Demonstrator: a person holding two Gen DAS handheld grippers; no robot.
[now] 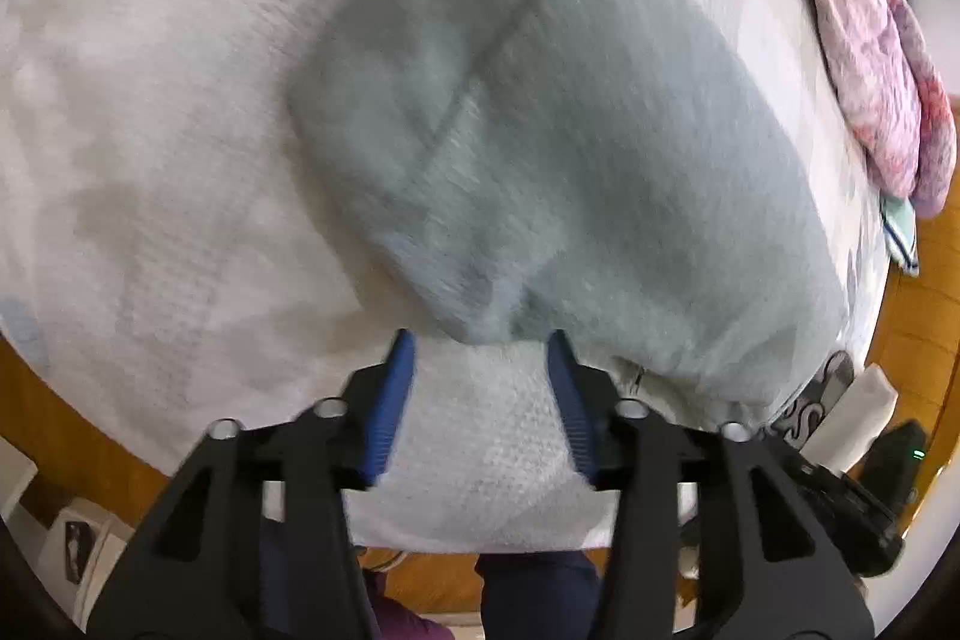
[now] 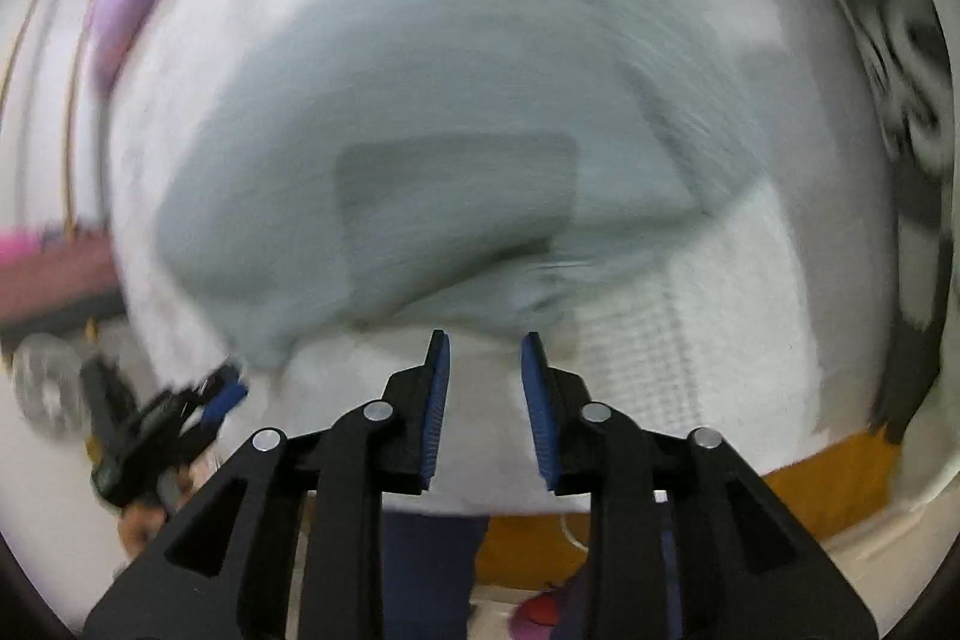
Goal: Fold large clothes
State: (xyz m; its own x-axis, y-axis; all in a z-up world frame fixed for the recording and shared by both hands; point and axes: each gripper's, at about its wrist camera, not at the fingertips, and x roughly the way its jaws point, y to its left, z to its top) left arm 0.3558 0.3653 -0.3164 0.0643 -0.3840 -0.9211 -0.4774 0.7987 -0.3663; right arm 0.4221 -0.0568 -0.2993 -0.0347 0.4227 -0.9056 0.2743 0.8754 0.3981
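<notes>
Two handheld grippers hover over a bed: the left gripper [image 1: 483,340], black w/ blue ribbed pads, is aimed down at the near edge of a pale grey-green knitted garment [image 1: 570,148], fingers spread apart and grasping nothing, tips just beside the fabric's hem. The right gripper [image 2: 485,340], same build, is likewise released, jaws parted w/ nothing between them, tips near the garment's [image 2: 420,100] front edge. The garment lies folded on a white textured bedspread [image 1: 150,100], a darker seam running diagonally across it. A pink-and-purple floral quilt [image 1: 864,40] is bunched at the far right, partly cut off by the lens rim. Right wrist view is heavily motion-blurred; a darker rectangular patch [image 2: 456,196] on the garment can't be identified. Left gripper shows there at lower left [image 2: 228,397], blurred.
</notes>
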